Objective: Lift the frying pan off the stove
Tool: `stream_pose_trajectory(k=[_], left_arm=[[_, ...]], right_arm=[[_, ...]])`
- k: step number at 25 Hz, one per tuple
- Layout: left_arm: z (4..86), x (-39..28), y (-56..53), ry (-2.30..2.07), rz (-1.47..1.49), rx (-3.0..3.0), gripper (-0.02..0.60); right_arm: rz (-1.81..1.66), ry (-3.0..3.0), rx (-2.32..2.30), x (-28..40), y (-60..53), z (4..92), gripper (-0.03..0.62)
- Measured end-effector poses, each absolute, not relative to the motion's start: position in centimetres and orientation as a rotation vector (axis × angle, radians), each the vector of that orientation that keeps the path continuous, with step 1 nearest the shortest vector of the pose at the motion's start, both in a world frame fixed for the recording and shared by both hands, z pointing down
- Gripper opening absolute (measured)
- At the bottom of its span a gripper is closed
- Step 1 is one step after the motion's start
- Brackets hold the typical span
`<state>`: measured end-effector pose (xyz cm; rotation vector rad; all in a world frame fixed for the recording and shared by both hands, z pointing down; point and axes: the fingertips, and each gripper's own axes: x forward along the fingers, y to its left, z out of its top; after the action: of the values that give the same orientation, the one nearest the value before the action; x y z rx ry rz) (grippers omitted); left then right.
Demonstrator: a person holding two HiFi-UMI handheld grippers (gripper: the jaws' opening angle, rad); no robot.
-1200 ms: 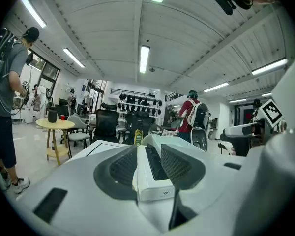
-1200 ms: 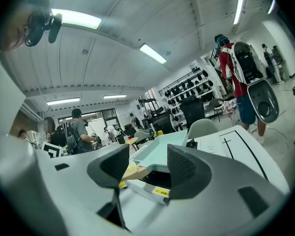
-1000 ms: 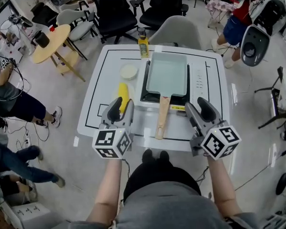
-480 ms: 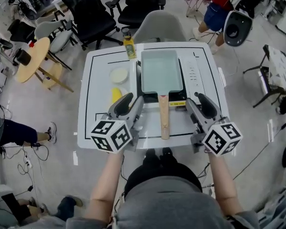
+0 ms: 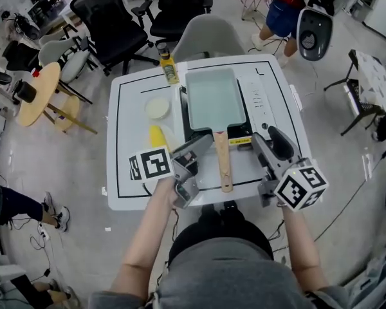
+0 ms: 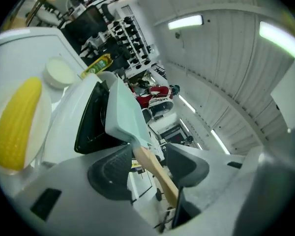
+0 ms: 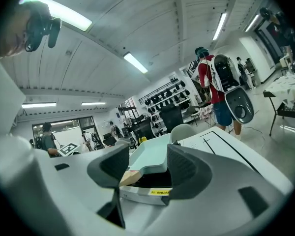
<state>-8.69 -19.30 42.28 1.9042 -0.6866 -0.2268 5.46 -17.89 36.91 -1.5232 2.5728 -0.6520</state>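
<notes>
A pale green rectangular frying pan (image 5: 215, 98) sits on the black stove (image 5: 188, 118), its wooden handle (image 5: 223, 163) pointing toward me. My left gripper (image 5: 199, 163) lies rolled on its side at the handle's left. Its jaws have just been opening and now stand wide. In the left gripper view the handle (image 6: 157, 173) runs between the left gripper's (image 6: 150, 168) pads, which do not press on it. My right gripper (image 5: 268, 139) hovers open to the right of the handle, holding nothing. In the right gripper view the pan (image 7: 150, 161) lies beyond the right gripper (image 7: 145, 171).
A corn cob (image 5: 156, 136) on a plate, a small white dish (image 5: 157, 108) and an oil bottle (image 5: 166, 66) stand left of the stove on the white table (image 5: 125, 172). Office chairs (image 5: 209, 34), a round wooden table (image 5: 35, 92) and a person (image 5: 283, 11) surround it.
My left gripper has rolled onto its side and moved right, from beside the corn to the pan's handle, which now lies between its jaws. The right gripper has stayed put.
</notes>
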Motion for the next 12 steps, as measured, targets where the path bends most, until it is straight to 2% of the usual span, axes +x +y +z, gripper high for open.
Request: stream_pose_trajectory(k=[12], left_arm=[[45.4, -4.5, -21.2, -0.493, -0.243, 1.701, 0.206]], right_arm=[[-0.665, 2.535, -1.566, 6.4, -18.6, 37.4, 0.239]])
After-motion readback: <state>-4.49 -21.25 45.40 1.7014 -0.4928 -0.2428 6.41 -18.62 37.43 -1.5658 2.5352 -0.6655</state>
